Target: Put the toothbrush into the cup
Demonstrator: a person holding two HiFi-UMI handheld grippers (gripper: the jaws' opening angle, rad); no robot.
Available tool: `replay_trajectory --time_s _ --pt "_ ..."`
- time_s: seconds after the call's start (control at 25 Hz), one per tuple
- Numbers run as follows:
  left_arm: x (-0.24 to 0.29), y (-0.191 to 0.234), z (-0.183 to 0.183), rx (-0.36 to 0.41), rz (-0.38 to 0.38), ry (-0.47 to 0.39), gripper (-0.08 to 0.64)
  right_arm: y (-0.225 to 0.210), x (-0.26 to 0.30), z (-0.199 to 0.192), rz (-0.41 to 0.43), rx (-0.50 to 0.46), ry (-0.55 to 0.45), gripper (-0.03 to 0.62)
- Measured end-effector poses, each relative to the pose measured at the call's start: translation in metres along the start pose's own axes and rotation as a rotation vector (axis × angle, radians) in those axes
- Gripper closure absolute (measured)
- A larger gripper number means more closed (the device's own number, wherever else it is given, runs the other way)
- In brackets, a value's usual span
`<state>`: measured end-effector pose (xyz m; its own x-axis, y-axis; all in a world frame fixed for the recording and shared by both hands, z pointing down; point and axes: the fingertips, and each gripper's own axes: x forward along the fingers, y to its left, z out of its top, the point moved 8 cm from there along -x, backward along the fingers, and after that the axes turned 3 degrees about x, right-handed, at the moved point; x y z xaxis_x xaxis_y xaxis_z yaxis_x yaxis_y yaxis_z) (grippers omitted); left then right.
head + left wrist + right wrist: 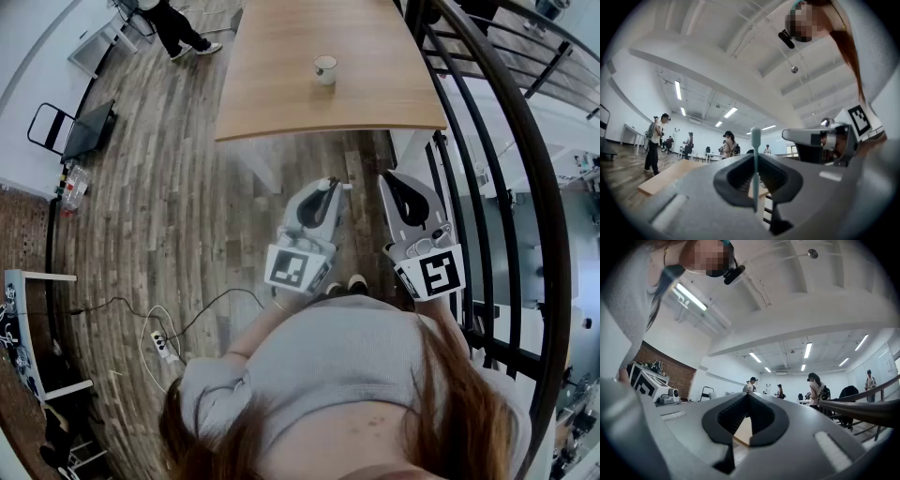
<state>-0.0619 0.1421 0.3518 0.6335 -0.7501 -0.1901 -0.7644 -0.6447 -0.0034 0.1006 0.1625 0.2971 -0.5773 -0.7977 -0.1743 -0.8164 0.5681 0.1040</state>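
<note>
Head view and both gripper views. The left gripper had its jaws clamped on a slender pale-green plastic toothbrush; the handle stood upright between the dark pads, its rounded end projecting above the jaw tips (bristles could not be made out). The right gripper had its jaws closed together, with nothing between them. In the head view both grippers were held side by side close to the person's grey-clad torso, over a grey-brown wood-plank floor and short of the near edge of a light wooden rectangular table. A small white cup with a dark rim stood upright on that table, towards its far half, well apart from both grippers and from the toothbrush; no other object showed on the tabletop. A black curved metal railing ran along the right of the table and the person; a white power strip with a trailing cable lay on the floor at the left. Several people stood in the bright room beyond (seen in both gripper views).
</note>
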Motion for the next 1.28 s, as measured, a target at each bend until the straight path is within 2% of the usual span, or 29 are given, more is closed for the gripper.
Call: replay_trajectory --time_s 0.16,0.52,0.72,1.0,1.28 --pt "0.003 0.001 0.004 -0.014 0.008 0.013 0.537 -0.002 0.002 0.000 0.004 0.002 -0.003 0.589" --pt "0.007 0.007 -0.001 0.018 0.026 0.018 0.535 -0.008 0.006 -0.008 0.026 0.028 0.011 0.589" --pt "0.012 0.004 -0.007 0.017 0.044 0.053 0.536 -0.015 0.007 -0.016 0.041 0.033 0.048 0.589" --pt "0.029 0.003 -0.007 0.034 0.083 0.022 0.535 -0.037 0.010 -0.018 0.064 0.024 0.029 0.589" --pt "0.025 0.002 -0.016 0.045 0.137 0.051 0.535 -0.043 0.018 -0.039 0.139 0.085 0.044 0.589"
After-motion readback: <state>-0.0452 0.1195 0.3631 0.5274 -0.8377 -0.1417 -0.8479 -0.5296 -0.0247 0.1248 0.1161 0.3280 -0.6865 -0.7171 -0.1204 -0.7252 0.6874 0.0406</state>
